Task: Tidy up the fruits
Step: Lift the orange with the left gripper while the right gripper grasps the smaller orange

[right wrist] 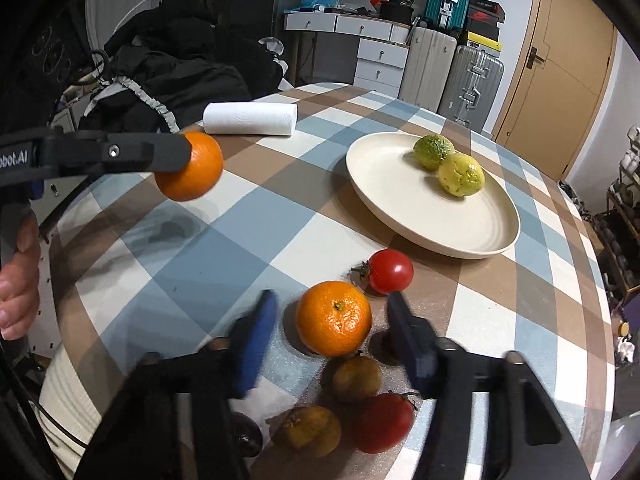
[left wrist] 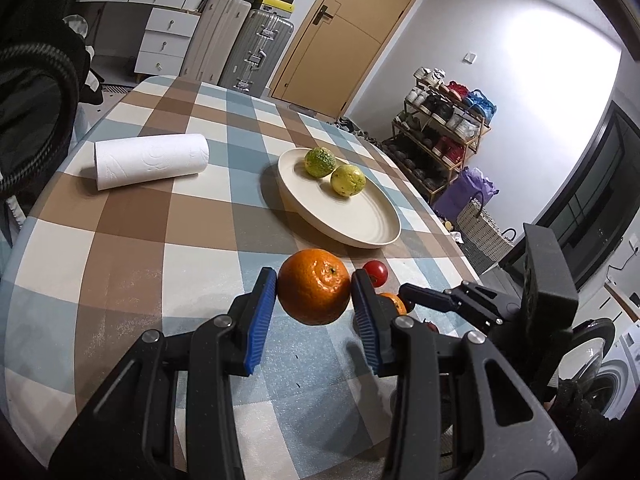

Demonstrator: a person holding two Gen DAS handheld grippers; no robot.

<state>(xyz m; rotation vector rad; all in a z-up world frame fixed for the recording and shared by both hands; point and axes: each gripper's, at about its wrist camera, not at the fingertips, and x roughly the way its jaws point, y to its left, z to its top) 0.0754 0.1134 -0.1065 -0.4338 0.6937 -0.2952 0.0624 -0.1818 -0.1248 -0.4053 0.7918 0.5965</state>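
Note:
My left gripper (left wrist: 314, 286) is shut on an orange (left wrist: 314, 286) and holds it above the checked tablecloth; the right wrist view shows this orange (right wrist: 192, 168) in the air at the left. A cream plate (left wrist: 352, 216) carries two green-yellow fruits (left wrist: 320, 162) (left wrist: 348, 181). My right gripper (right wrist: 332, 316) stands open around a second orange (right wrist: 334, 318) lying on the table. A red tomato (right wrist: 390, 271) lies just beyond it, with two small brownish fruits (right wrist: 357, 376) (right wrist: 312, 430) and another tomato (right wrist: 384, 422) nearer the camera.
A paper towel roll (left wrist: 150, 160) lies on the table's far left. Dark clothing (right wrist: 176, 68) is heaped beyond the table edge. Suitcases (left wrist: 256, 52), drawers and a wooden door (left wrist: 344, 36) stand behind, with a shoe rack (left wrist: 440, 128) at the right.

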